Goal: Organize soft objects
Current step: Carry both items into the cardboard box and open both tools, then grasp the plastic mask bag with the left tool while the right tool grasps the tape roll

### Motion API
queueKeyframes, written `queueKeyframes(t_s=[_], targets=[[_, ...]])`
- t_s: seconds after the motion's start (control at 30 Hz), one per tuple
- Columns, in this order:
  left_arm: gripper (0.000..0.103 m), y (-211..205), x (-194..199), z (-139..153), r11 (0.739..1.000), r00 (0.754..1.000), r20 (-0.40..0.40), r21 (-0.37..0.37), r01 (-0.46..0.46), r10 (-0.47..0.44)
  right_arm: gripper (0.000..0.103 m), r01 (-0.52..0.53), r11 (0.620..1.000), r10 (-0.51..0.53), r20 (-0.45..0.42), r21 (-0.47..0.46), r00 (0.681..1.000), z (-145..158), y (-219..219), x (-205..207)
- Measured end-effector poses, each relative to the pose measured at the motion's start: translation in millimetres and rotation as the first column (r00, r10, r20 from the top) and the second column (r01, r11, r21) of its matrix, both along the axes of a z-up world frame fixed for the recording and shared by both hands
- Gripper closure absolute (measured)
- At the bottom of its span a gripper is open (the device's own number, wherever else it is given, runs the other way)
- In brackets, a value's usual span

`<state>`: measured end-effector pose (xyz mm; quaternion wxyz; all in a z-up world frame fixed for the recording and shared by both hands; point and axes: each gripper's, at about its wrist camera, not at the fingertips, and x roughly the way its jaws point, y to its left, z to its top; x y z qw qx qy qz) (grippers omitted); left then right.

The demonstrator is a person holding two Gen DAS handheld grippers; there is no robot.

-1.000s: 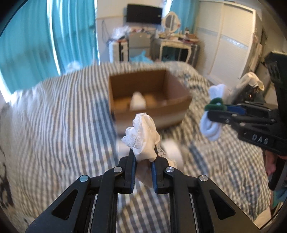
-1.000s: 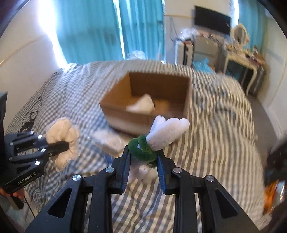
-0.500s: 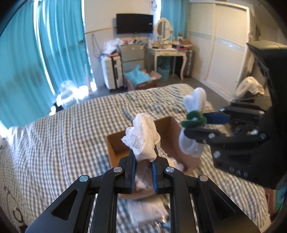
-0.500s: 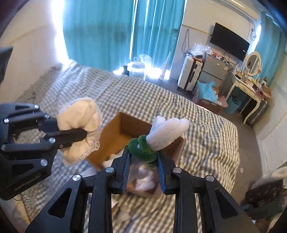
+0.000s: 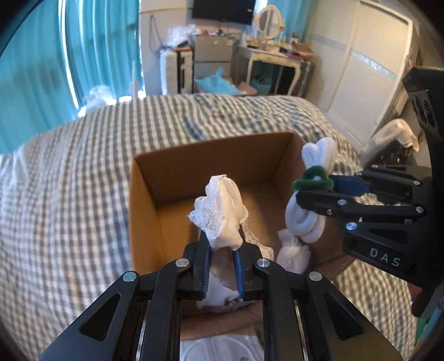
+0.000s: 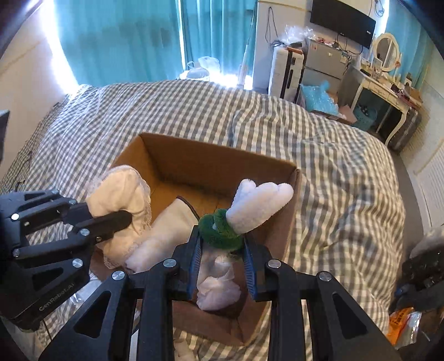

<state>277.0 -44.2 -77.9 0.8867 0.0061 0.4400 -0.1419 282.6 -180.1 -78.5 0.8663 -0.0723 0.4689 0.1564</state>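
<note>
While right wrist shows cream roll (image 6: 166, 236), left doesn't.

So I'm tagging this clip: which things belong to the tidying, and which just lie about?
Job: cardboard box; lace-trimmed white cloth in left gripper; white socks with green band in right gripper; rolled cloths in box.

Lying about: suitcase; dressing table; television.
</note>
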Motion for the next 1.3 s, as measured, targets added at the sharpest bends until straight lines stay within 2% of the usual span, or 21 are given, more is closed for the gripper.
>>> queueKeyframes(t_s=[0.03, 0.17, 0.2, 0.23, 0.3, 0.43, 0.57, 0.63, 0.73, 0.87, 0.97, 1.13, 1.3], targets=[[0.082, -0.1, 0.5, -2.9, 1.000, 1.000, 0.004, -0.006, 0.002, -0.002, 0.075, 0.003, 1.000, -0.003, 0.002, 0.001, 1.000, -3.3, 0.3, 1.1], [0.082, -4.9, -0.2, -5.2, 1.000, 1.000, 0.015, -0.006, 0.010, -0.010, 0.070, 0.032, 0.999, -0.033, 0.009, 0.031, 0.999, -7.3, -2.9, 6.3], [0.079, -5.4, 0.4, -5.0, 1.000, 1.000, 0.014, -0.005, 0.015, -0.014, 0.066, 0.042, 0.998, -0.042, 0.011, 0.045, 0.999, -7.3, -4.8, 7.2], [0.071, -5.9, 0.3, -3.8, 1.000, 1.000, 0.017, 0.004, 0.013, -0.013, 0.062, 0.050, 0.997, -0.051, 0.013, 0.050, 0.999, -6.5, -5.9, 8.0], [0.060, -6.1, -1.9, -1.3, 1.000, 0.999, 0.028, 0.010, 0.023, -0.023, 0.045, 0.060, 0.997, -0.062, 0.025, 0.048, 0.998, -3.1, -7.7, 7.1], [0.049, -1.3, -7.8, 9.5, 0.999, 0.998, 0.052, -0.005, 0.032, -0.032, 0.040, 0.065, 0.997, -0.067, 0.079, 0.031, 0.995, 13.4, -11.8, 0.8], [0.047, 3.5, -23.9, 27.3, 0.999, 0.996, 0.082, 0.028, 0.037, -0.039, 0.029, 0.096, 0.995, -0.100, 0.127, 0.038, 0.987, 34.6, -20.0, -12.4], [0.041, 7.7, -34.0, 35.8, 0.998, 0.994, 0.098, 0.054, 0.039, -0.044, 0.027, 0.104, 0.994, -0.109, 0.144, 0.038, 0.984, 46.6, -23.9, -23.4], [0.031, 16.1, -54.6, 48.0, 0.997, 0.990, 0.131, 0.073, 0.039, -0.048, 0.017, 0.128, 0.990, -0.134, 0.143, 0.053, 0.981, 58.6, -29.9, -40.2], [0.030, 30.2, -79.8, 51.4, 0.993, 0.990, 0.140, 0.115, -0.001, -0.016, 0.011, 0.145, 0.989, -0.149, 0.145, 0.035, 0.978, 65.7, -30.8, -66.5], [0.030, 41.0, -95.3, 46.0, 0.993, 0.993, 0.120, 0.116, -0.029, 0.015, 0.011, 0.119, 0.993, -0.116, 0.132, -0.019, 0.984, 57.8, -20.0, -88.5], [0.030, 55.5, -123.1, 24.9, 0.989, 0.993, 0.098, 0.131, -0.073, 0.060, 0.011, 0.065, 0.994, -0.060, 0.066, -0.085, 0.996, 25.6, 2.1, -119.1], [0.030, 59.7, -139.9, -12.0, 0.988, 0.994, -0.008, 0.113, -0.103, 0.105, 0.011, 0.002, 0.994, -0.007, -0.052, -0.105, 0.999, -19.4, 29.9, -137.0]])
